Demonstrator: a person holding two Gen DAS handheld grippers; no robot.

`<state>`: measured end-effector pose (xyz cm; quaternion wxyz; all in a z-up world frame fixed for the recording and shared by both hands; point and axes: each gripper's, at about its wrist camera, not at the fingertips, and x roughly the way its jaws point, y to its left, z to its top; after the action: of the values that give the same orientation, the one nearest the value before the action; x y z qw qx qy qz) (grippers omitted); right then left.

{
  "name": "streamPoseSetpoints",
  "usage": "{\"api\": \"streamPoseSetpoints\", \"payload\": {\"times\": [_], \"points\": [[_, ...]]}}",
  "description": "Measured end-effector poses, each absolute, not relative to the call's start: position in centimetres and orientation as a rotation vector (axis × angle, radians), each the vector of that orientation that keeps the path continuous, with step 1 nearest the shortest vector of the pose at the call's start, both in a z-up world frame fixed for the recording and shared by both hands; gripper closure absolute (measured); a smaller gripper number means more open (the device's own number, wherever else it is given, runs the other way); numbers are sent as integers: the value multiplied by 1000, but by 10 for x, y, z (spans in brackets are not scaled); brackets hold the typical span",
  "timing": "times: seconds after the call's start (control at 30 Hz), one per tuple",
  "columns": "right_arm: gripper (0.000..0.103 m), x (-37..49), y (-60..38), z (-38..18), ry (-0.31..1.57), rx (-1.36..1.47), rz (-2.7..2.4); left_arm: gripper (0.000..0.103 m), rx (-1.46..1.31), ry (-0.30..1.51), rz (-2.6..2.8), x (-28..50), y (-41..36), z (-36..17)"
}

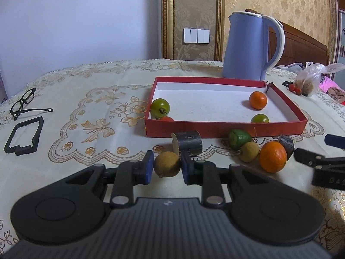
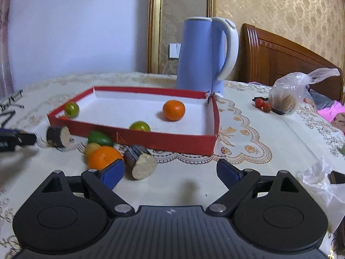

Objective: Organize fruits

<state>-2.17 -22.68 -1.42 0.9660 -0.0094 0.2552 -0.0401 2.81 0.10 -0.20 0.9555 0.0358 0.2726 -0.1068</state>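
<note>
While clamped between left gripper point(image 1: 166, 168) pads, brown fruit point(image 1: 167, 164), before red tray point(image 1: 224, 127)

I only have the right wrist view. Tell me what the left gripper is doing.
Observer: The left gripper is shut on a brown kiwi, in front of the red tray.
Operator: Report what sits in the tray's near left corner. The wall mostly hides it here.
Observer: A red tomato lies there, close beside the green tomato.
Operator: Say what the dark shapes at the table's far left are.
Observer: A pair of black glasses, with a black rectangular frame just in front of them.
</note>
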Motion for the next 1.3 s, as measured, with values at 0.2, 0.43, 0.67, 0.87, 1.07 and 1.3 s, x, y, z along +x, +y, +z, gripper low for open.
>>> {"api": "streamPoseSetpoints", "payload": {"times": [0.2,0.43,0.67,0.87,1.07,1.3], "points": [[10,-11,-220,-18,538,-34,-74,79,80,542,-220,26,0,0],[24,-8,-212,-13,537,-50,-30,79,77,542,-225,26,1,0],[38,1,-220,-22,600,-12,-3,79,74,539,-224,27,1,0],[40,9,-213,-19,593,-33,31,79,74,540,-229,26,3,0],[54,19,-215,-23,625,-21,77,79,77,540,-230,26,4,0],[63,18,-216,-25,623,-11,98,79,72,542,-237,26,4,-1]]}}
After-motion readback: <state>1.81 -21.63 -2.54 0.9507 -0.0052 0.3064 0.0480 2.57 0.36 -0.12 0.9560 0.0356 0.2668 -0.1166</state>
